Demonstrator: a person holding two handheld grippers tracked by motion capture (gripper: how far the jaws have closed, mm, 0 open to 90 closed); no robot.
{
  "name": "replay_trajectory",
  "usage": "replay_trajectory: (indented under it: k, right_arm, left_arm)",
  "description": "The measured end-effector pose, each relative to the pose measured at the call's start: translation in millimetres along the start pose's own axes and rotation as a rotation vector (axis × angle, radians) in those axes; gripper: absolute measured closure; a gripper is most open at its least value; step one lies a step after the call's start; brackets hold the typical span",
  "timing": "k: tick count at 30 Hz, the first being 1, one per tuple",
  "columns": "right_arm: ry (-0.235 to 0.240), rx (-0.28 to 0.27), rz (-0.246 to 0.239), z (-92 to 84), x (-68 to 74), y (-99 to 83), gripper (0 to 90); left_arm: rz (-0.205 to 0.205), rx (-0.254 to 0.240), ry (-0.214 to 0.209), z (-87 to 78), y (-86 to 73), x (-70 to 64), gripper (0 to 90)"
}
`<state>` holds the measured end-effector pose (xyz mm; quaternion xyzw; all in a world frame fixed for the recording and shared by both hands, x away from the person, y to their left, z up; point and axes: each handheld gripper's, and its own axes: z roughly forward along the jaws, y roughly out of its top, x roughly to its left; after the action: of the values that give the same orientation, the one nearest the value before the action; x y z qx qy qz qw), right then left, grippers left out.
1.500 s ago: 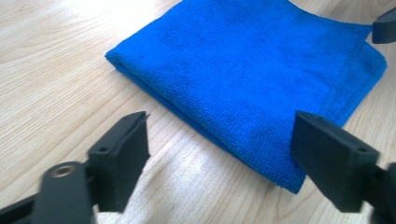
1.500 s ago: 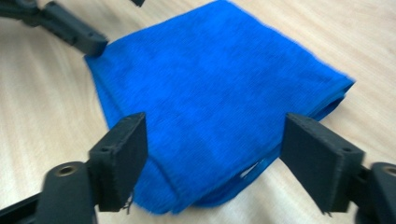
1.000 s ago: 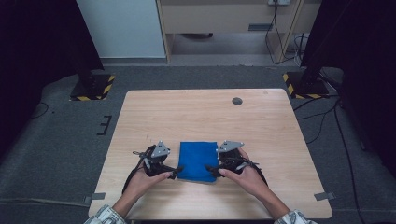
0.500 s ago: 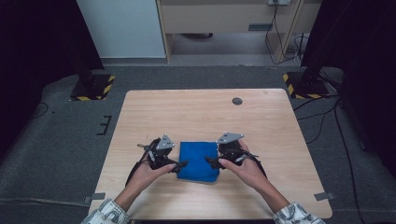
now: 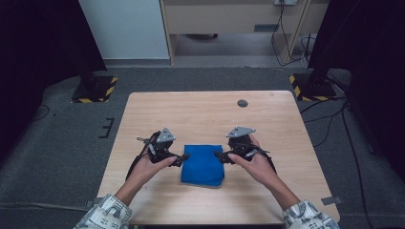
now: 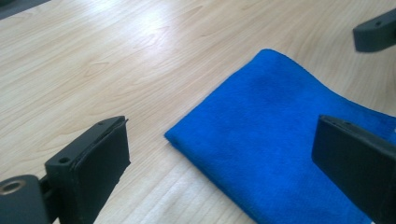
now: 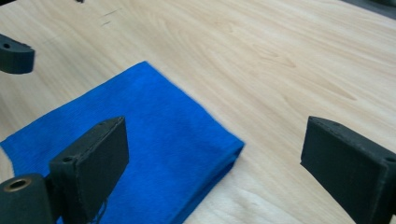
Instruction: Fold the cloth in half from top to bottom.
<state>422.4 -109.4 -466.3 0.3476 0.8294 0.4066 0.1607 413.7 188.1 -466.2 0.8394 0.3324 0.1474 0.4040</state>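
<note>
a folded blue cloth [image 5: 203, 164] lies flat on the near middle of the wooden table [image 5: 200, 112]. the left gripper [image 5: 177, 158] sits at the cloth's left edge and the right gripper [image 5: 220, 156] at its right edge, each held in a hand. in the left gripper view the jaws stand wide apart, gripping nothing, with the cloth's far corner [image 6: 275, 135] between them. in the right gripper view the jaws also stand wide and empty above a stacked corner of the cloth [image 7: 154, 135]. a small dark round mark [image 5: 242, 103] lies on the table's far side.
</note>
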Motion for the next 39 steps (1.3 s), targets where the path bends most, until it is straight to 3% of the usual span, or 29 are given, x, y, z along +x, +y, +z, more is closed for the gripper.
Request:
replay_trajectory:
  k: [16,29,39]
  right_arm:
    - [-0.06,-0.013,0.059,-19.4,-32.1,-8.0,7.6]
    - [-0.102,-0.03,0.094,-31.2,-52.5,-14.8,7.5]
    - [-0.159,-0.041,0.144,-49.9,-77.8,-33.0,7.4]
  left_arm:
    - [-0.051,0.013,0.073,-18.1,-17.8,32.0,3.5]
    - [-0.083,0.015,0.116,-27.9,-22.2,51.3,3.3]
    - [-0.128,0.028,0.157,-34.6,-34.0,69.7,3.5]
